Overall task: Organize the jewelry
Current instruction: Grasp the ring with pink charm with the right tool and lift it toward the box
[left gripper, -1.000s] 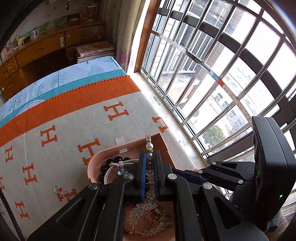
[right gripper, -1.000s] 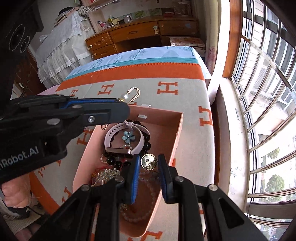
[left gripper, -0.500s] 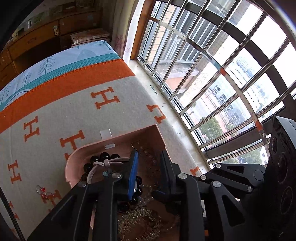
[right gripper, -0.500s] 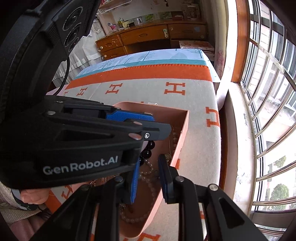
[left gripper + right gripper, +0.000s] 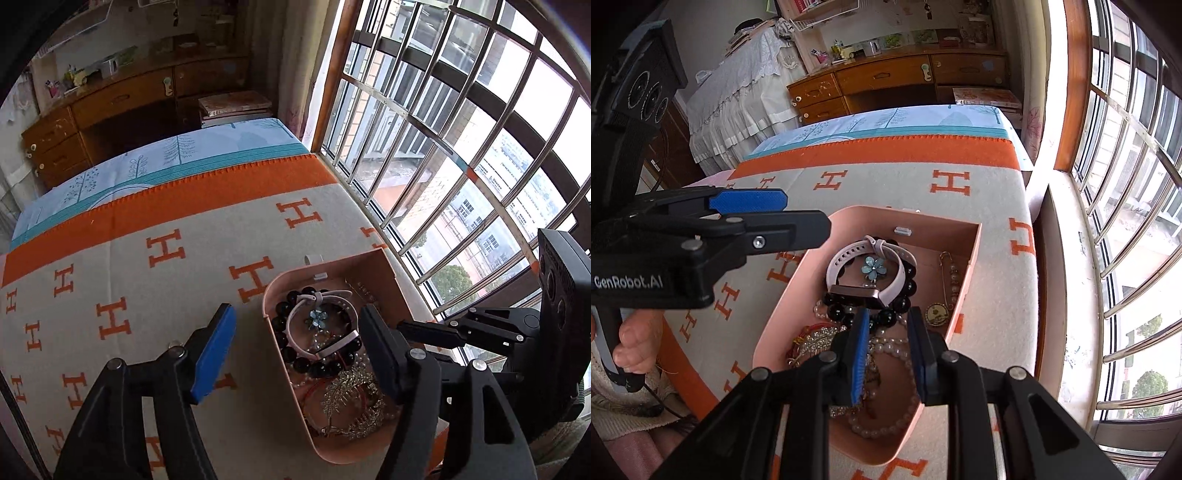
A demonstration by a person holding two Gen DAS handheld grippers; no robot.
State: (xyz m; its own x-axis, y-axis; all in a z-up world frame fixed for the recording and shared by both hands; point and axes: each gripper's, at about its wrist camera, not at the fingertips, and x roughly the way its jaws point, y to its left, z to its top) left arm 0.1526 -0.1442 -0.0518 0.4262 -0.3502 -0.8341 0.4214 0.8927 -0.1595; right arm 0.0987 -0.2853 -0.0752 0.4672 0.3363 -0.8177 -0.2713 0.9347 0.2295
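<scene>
Jewelry sorting, between picks: pink tray [image 5: 973, 254] on blanket holds watch [image 5: 866, 269], beads, pearl pin [image 5: 951, 275].
Left gripper [image 5: 299, 350] wide, empty; right gripper [image 5: 886, 341] narrow, empty. Next, probably: choose another piece.

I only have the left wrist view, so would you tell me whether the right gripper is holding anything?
Observer: No, the right gripper is open, with nothing between its fingers, poised over the pink box.
Operator: Thank you. What lies beneath it?
Observer: A pearl necklace, coiled on the box floor.
Operator: Is anything else in there hidden from me?
Observer: Yes, a round gold pendant lies near the box's right wall.
</scene>
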